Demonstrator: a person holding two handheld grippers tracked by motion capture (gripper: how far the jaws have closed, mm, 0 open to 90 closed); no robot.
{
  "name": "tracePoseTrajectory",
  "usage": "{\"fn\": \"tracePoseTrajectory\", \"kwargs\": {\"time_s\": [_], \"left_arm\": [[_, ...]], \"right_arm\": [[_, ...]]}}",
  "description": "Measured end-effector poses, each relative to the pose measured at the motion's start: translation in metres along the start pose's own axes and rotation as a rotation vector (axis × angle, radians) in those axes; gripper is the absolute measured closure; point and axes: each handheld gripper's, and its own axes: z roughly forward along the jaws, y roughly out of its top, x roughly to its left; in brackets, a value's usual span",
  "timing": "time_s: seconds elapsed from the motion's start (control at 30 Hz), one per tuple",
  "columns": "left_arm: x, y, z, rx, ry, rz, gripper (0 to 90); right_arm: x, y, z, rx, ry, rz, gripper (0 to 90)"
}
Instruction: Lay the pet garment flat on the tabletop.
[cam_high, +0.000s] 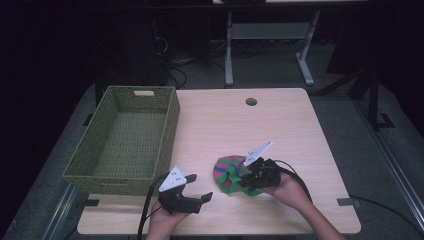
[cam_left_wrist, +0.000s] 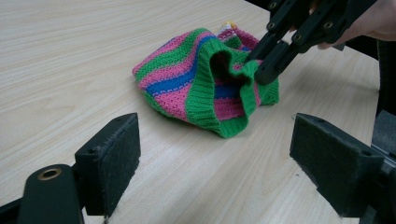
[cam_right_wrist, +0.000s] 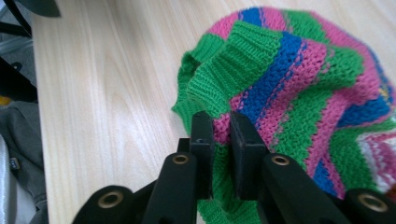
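We see a knitted hat (cam_high: 228, 173) striped in pink, green and blue, with a broad ribbed green band round its opening (a patch of white and yellow shows at the crown in the right gripper view). It lies crumpled on the wooden table (cam_high: 280, 125), near the person's edge and a little right of the middle, well apart from the green woven basket (cam_high: 125, 137) at the left. Its opening faces the person's side and its crown points away toward the far edge, so its long axis runs roughly from near to far. Our right gripper (cam_high: 250, 176) has its jaws pinched tight on the green band, lifting a fold of it. Our left gripper (cam_high: 197, 192) hovers just beside the hat, jaws spread wide and holding nothing.
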Motion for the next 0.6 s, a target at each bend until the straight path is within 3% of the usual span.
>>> {"fn": "tracePoseTrajectory", "kwargs": {"time_s": [0.27,0.37,0.6], "left_arm": [[-0.002,0.000,0.004,0.004,-0.005,-0.005,16.4],[-0.002,0.002,0.006,0.003,-0.030,-0.014,20.2],[-0.009,0.005,0.009,-0.004,-0.047,0.006,20.2]], "right_arm": [[0.005,-0.001,-0.020,-0.057,0.016,-0.009,82.8],[0.006,-0.001,-0.029,-0.083,0.030,0.021,82.9],[0.006,-0.002,-0.048,-0.140,0.019,0.033,83.0]]}}
